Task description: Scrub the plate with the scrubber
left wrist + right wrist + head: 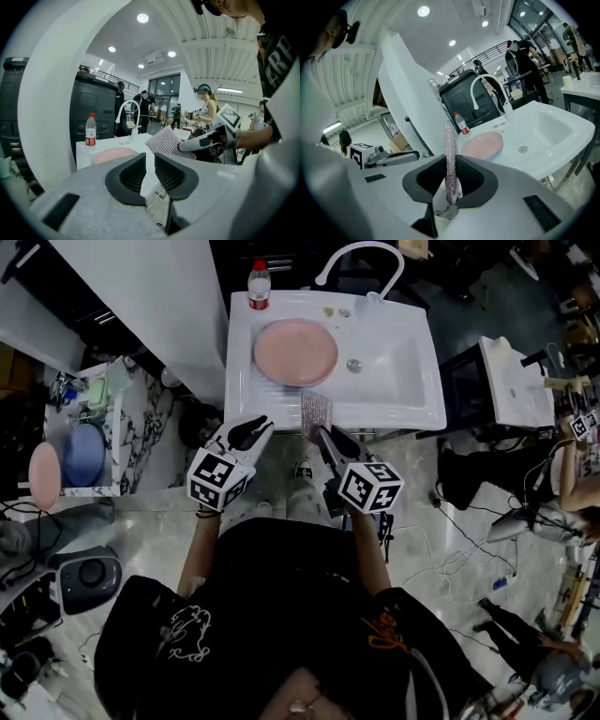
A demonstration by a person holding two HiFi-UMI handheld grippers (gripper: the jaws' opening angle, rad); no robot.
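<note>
A pink plate [295, 351] lies on the left part of the white sink [394, 404], also seen in the left gripper view [115, 154] and the right gripper view [483, 144]. A silvery mesh scrubber [316, 413] stands upright, with my right gripper [320, 434] shut on its lower edge [450, 140]. It hangs just before the sink's front edge, short of the plate. My left gripper [255, 430] is beside it to the left, also short of the sink. Its jaws [150, 161] stand together with nothing between them. The scrubber [166, 140] shows to their right.
A red-capped water bottle [259, 285] stands at the sink's back left corner, a curved faucet [361, 259] behind the basin drain [353, 365]. A second sink [516, 381] is at right, a shelf with plates [80, 454] at left. People and cables are at the right.
</note>
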